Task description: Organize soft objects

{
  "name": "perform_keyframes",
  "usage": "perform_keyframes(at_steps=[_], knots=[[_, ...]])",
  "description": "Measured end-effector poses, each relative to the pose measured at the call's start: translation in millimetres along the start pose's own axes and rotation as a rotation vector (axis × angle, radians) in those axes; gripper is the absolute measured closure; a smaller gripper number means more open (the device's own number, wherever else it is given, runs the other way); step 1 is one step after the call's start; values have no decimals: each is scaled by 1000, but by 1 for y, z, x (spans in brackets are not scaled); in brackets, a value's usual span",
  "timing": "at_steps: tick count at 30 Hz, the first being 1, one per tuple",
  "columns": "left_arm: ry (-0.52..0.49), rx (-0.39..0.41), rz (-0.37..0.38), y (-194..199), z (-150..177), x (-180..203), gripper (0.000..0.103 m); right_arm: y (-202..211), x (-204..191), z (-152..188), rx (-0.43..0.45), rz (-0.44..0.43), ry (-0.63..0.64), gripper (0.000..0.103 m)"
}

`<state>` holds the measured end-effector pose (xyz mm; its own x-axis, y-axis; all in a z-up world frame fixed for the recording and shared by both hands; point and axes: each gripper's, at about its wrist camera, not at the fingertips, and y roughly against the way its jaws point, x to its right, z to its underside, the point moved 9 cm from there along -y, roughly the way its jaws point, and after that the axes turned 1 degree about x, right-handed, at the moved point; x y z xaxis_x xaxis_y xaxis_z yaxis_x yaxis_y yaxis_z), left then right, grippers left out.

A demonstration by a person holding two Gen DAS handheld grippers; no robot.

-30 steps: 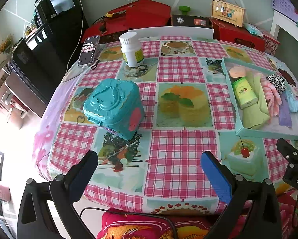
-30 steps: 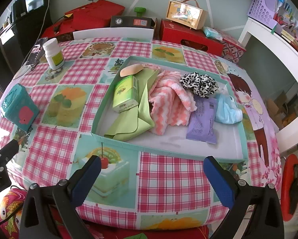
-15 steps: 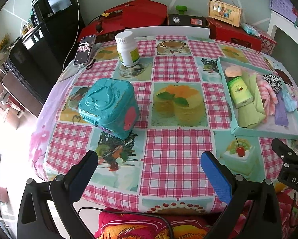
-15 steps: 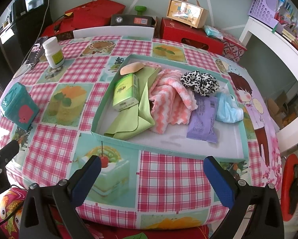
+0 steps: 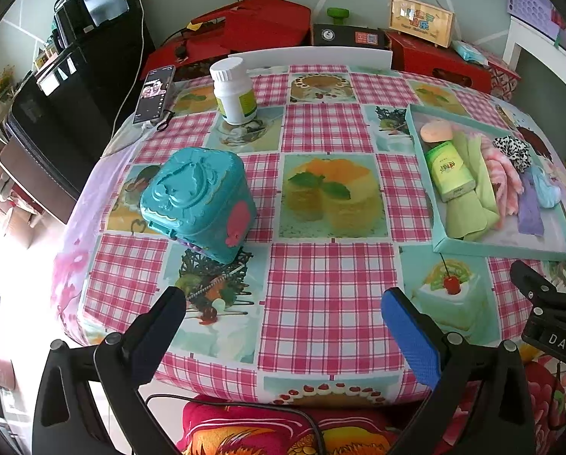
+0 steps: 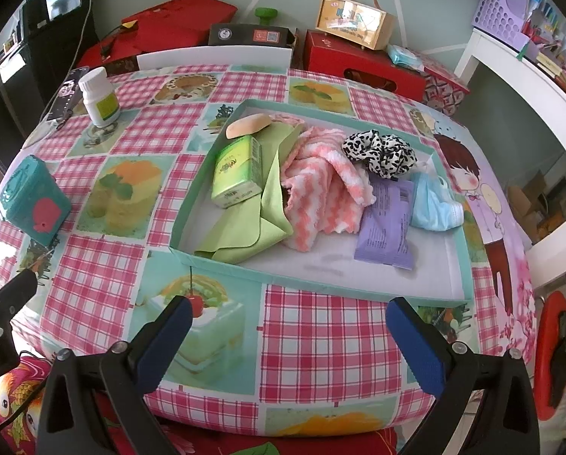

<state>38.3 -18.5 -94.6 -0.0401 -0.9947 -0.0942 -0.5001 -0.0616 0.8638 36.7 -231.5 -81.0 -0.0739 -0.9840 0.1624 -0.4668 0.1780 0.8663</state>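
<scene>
— Grippers first: we see the left gripper [image 5: 283,326] and right gripper [image 6: 288,326] spread wide, empty, over the desk's [image 6: 321,341] near edge.

— Beyond, our tray [image 6: 192,204] holds the green cloth [image 6: 252,223], long axis running near-to-far, beside the pink towel [image 6: 321,197].

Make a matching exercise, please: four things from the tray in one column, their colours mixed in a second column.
Things:
1. scrunchie
2. folded cloth
3. fluffy towel
4. flat packet

Colours:
a. purple
b. pink and white
c. black and white spotted
d. light green

Pairs: 1-c, 2-d, 3-b, 4-a
</scene>
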Motion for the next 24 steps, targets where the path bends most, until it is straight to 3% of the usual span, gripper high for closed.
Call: perform_keyframes(at_steps=[24], knots=[[-8,-8,2,-1,3,1,1,-3,2,2,-12,0,-2,0]])
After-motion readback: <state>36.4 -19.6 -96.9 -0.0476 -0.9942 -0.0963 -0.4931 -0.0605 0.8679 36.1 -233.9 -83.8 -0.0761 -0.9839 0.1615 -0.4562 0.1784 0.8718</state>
